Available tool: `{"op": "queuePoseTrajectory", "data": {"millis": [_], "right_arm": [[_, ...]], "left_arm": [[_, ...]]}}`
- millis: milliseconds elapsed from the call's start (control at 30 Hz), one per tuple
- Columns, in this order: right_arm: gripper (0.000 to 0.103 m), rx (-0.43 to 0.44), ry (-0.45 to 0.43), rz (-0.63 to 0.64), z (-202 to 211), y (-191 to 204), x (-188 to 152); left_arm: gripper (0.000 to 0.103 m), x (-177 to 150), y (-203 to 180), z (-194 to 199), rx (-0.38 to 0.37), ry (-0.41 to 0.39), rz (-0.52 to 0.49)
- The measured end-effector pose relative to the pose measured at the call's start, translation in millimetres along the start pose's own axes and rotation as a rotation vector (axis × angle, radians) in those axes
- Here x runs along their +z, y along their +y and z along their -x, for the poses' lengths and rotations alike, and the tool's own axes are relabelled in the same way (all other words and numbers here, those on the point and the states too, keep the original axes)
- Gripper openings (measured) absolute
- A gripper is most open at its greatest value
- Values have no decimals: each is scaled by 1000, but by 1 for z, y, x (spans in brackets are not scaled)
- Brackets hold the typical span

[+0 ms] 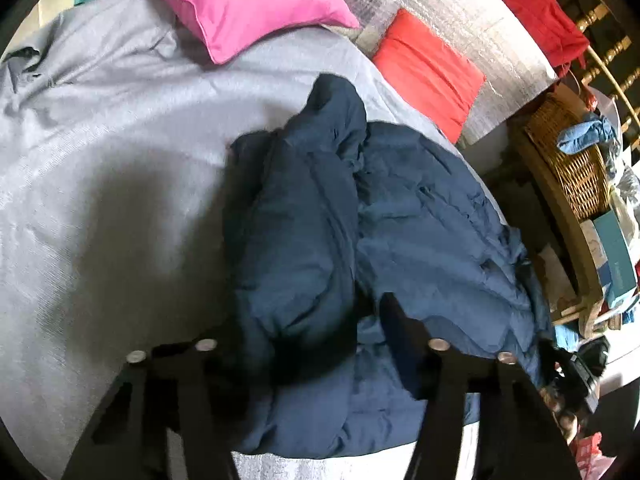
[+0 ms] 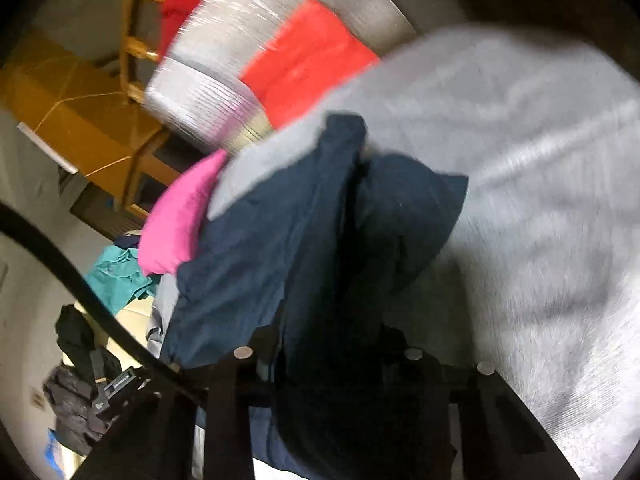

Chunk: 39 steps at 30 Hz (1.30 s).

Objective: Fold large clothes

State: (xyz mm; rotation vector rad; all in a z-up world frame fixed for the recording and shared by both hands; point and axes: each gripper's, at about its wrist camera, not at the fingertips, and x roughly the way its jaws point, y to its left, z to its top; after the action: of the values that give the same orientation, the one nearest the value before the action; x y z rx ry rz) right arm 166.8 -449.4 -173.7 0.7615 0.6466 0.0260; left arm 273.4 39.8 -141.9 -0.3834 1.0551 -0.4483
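A navy padded jacket [image 1: 360,240] lies bunched on a bed [image 1: 100,160] covered in grey, near a pink pillow [image 1: 240,0] and a red cushion [image 1: 428,68]. In the left wrist view a thick roll of the jacket runs between the jaws of the left gripper [image 1: 304,328], which stand apart; whether the pads press on it cannot be told. The right wrist view, blurred, shows cloth bulging up between the jaws of the right gripper [image 2: 332,344], and their grip cannot be made out either. The jacket looks soft, puffy and light, its shell likely slippery, so it should slump and spring open. Seams, hem or collar would give firmer holds than the quilted middle.
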Motion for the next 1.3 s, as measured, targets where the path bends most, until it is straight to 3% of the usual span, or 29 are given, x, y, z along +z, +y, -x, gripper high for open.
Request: {"op": "queuePoseTrajectory", "data": {"millis": [100, 167, 267, 333, 400, 567, 700, 767, 833, 967, 1100, 1300], "right_arm": [[36, 0, -50, 61, 10, 13, 0], [36, -59, 0, 30, -2, 0, 0], [51, -130, 84, -45, -17, -21, -3], [54, -127, 77, -75, -9, -24, -4], [63, -121, 52, -86, 5, -24, -5], [67, -109, -60, -159, 48, -30, -8], [74, -34, -140, -224, 80, -36, -22], [76, 8, -156, -239, 87, -33, -32], [78, 53, -142, -245, 88, -26, -44], [81, 111, -62, -253, 76, -11, -75], [81, 146, 5, -321, 49, -4, -97], [82, 160, -7, -439, 15, -10, -104]], "left_arm": [[49, 1, 5, 8, -18, -39, 7], [50, 2, 14, 1, 38, -18, 23], [62, -4, 27, -8, 70, 44, 69], [62, -6, 30, 0, 68, 36, 97], [63, -9, 29, 9, 79, 21, 84], [70, -24, 31, 46, 141, -97, 100], [77, -45, 33, 83, 96, -233, 149], [85, -53, 24, 85, 65, -261, 151], [85, -66, 17, 87, 21, -249, 141], [87, -89, 5, 68, -34, -146, 150], [87, -104, 5, 45, -92, -54, 250], [87, -103, 3, 22, -111, -81, 344]]}}
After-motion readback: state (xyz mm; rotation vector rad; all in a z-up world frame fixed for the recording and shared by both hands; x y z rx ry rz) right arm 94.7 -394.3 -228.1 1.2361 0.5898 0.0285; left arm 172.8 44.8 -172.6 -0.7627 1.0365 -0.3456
